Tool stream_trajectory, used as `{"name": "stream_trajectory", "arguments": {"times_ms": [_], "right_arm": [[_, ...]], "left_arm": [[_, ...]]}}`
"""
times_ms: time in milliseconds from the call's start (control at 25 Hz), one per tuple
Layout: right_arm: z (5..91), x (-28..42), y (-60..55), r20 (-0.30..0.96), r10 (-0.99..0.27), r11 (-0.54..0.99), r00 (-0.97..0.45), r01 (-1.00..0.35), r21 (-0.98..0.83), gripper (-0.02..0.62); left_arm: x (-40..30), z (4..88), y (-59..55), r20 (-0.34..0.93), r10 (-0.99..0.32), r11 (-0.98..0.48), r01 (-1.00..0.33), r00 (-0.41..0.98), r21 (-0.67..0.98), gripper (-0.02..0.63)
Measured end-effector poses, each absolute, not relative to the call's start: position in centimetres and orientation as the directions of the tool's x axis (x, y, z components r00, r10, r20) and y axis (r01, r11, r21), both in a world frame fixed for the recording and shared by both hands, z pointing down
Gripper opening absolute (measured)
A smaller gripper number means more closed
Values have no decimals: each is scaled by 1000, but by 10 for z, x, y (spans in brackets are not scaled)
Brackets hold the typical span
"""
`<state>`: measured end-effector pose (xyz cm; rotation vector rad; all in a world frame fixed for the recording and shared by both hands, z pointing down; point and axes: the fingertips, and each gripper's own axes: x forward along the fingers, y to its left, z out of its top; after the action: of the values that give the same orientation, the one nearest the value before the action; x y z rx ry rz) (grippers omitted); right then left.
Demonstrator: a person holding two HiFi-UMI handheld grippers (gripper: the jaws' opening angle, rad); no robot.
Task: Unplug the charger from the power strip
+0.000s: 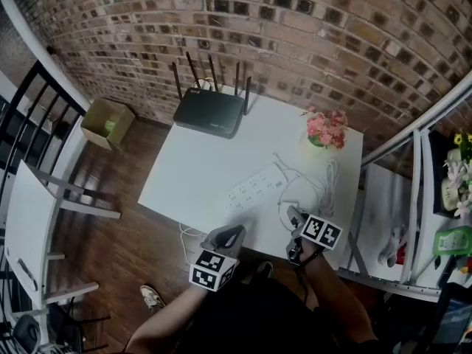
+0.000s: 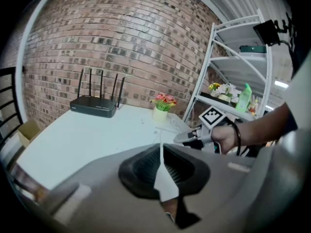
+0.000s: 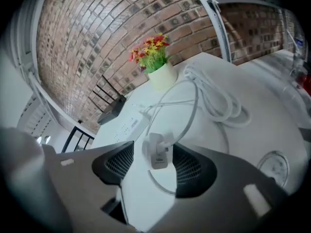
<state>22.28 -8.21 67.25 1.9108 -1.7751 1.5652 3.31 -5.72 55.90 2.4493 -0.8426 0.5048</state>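
The white charger [image 3: 158, 152] lies unplugged on the white table [image 1: 192, 168], its thin cable [image 3: 192, 106] curling away toward a coil. My right gripper [image 3: 154, 164] stands open around it, a pad on each side and neither pressing. The white power strip [image 1: 254, 186] lies a little farther in on the table, also visible as the power strip [image 3: 127, 125] to the left of the charger. In the head view the right gripper [image 1: 296, 220] is low over the table's near right part. My left gripper [image 1: 230, 236] hovers at the table's front edge, shut with nothing held, its pads together [image 2: 163, 166].
A black router [image 1: 210, 113] with antennas sits at the back of the table. A flower pot [image 1: 324, 130] stands at the back right. A white metal shelf [image 1: 413, 220] flanks the table's right side. A white chair [image 1: 37, 234] and a cardboard box [image 1: 107, 122] are on the floor at left.
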Motion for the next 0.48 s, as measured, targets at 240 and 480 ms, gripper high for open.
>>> {"name": "stream_trajectory", "arguments": {"times_ms": [240,480], "right_arm": [[653,232,-57,696,-688,-347,-207,-748,-566,249],[571,211,-60,540,-789,-176,-294,-733,-657,124]], "left_arm": [[37,547,-57,463,-473,-687,-643,749,339,20],[42,516,-56,406,-493,-696,-629,769,346,20]]}}
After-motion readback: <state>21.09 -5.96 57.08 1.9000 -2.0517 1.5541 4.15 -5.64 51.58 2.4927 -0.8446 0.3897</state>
